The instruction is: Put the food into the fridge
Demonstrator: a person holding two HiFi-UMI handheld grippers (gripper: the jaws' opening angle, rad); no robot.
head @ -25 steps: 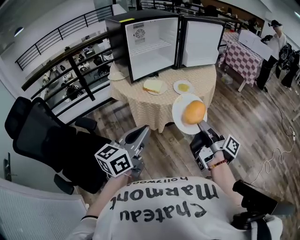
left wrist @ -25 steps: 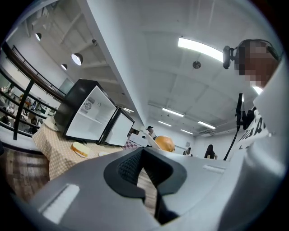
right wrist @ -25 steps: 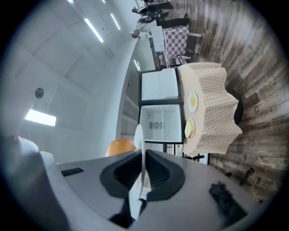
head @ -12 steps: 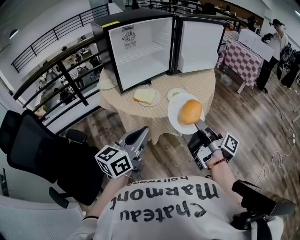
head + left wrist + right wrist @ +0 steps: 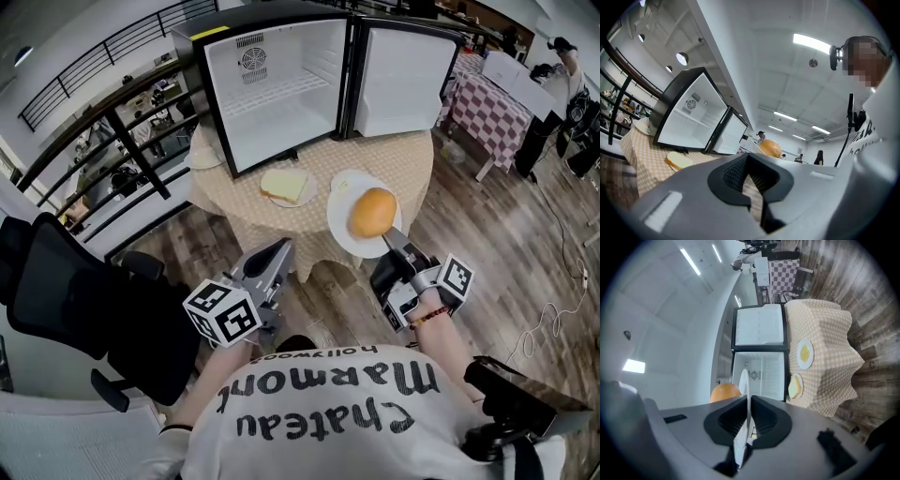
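Fridge (image 5: 281,103) open wide beyond table (image 5: 403,164) edge. Right gripper (image 5: 390,239) clamped on plate (image 5: 342,225) rim, golden bun (image 5: 372,213) aboard; left gripper (image 5: 281,251) ajar, empty.

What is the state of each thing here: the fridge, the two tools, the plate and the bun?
Fridge: door open, inside empty.
Right tool: shut on the rim of the plate.
Plate: held in the air, carrying the bun.
Bun: resting on the plate.
Left tool: jaws slightly apart, nothing between them.
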